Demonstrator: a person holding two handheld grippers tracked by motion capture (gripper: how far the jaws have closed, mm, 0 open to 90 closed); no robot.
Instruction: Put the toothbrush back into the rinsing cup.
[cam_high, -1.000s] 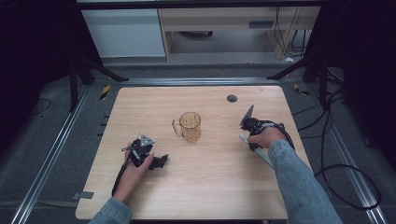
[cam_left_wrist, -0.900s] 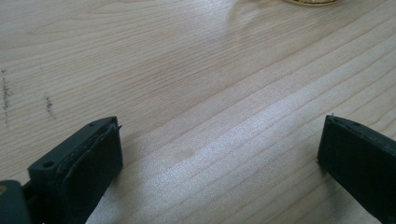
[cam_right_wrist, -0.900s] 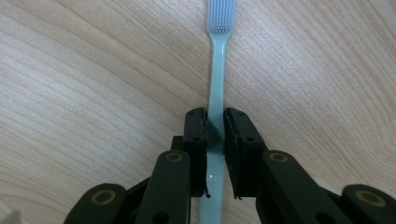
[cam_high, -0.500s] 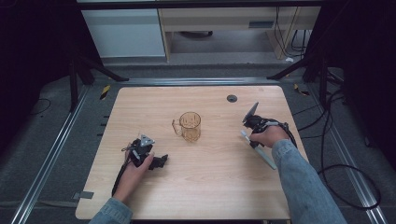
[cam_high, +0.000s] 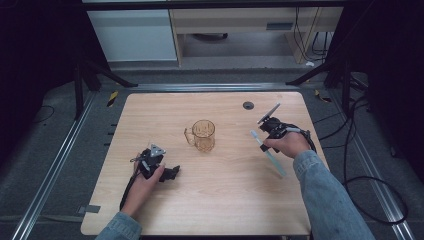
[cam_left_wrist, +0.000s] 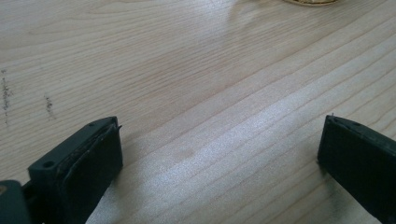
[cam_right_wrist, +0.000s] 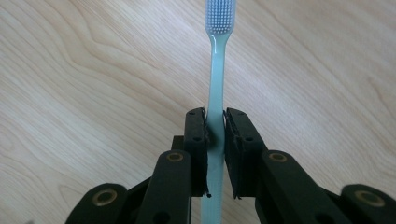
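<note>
Two tools on counter (cam_high: 235, 200): right tool (cam_right_wrist: 215, 128) clamped on toothbrush (cam_right_wrist: 217, 60) handle, lifted; left tool (cam_left_wrist: 219, 154) spread wide, empty. Amber mug (cam_high: 203, 135) between. Keep brush vertical, lower centred over mug.

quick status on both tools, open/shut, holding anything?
Left tool: open, nothing between its jaws, resting low on the table.
Right tool: shut on the toothbrush, gripping its handle, bristle end pointing away.
</note>
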